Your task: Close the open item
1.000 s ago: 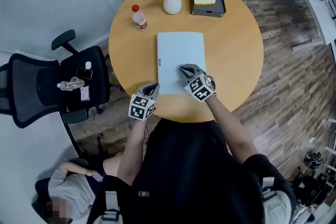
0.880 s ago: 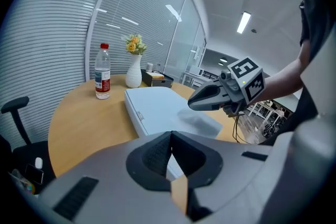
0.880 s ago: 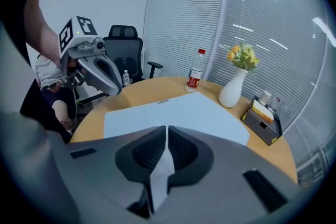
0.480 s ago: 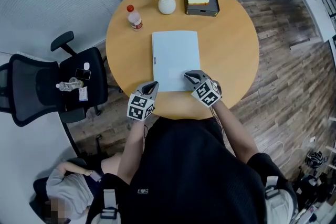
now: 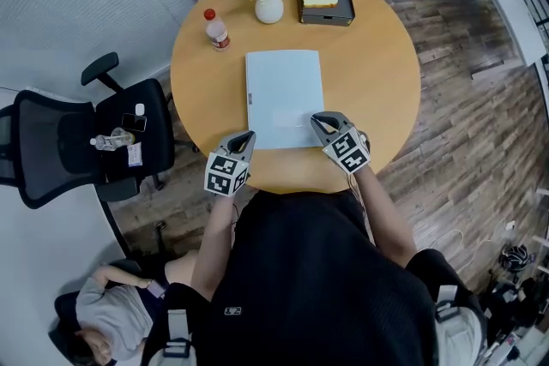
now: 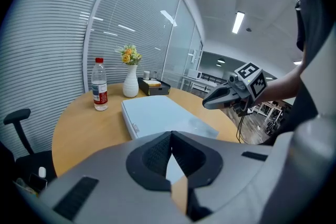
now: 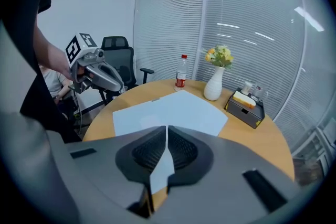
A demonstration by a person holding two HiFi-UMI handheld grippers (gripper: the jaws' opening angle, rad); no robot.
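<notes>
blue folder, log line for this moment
blue folder: closed, flat on table | left gripper: shut, empty, near-left corner | right gripper: shut, empty, near-right corner

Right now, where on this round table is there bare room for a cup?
The widest bare wood is on the right, between the light-blue folder and the table rim. A narrower strip lies left of the folder, short of the water bottle. The far edge is crowded: flower vase, black tray.

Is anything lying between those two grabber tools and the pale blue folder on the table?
Nothing visible does. The left gripper and right gripper hang at the near corners of the folder, with only bare table around them. The bottle, vase and black tray stand beyond its far edge.
</notes>
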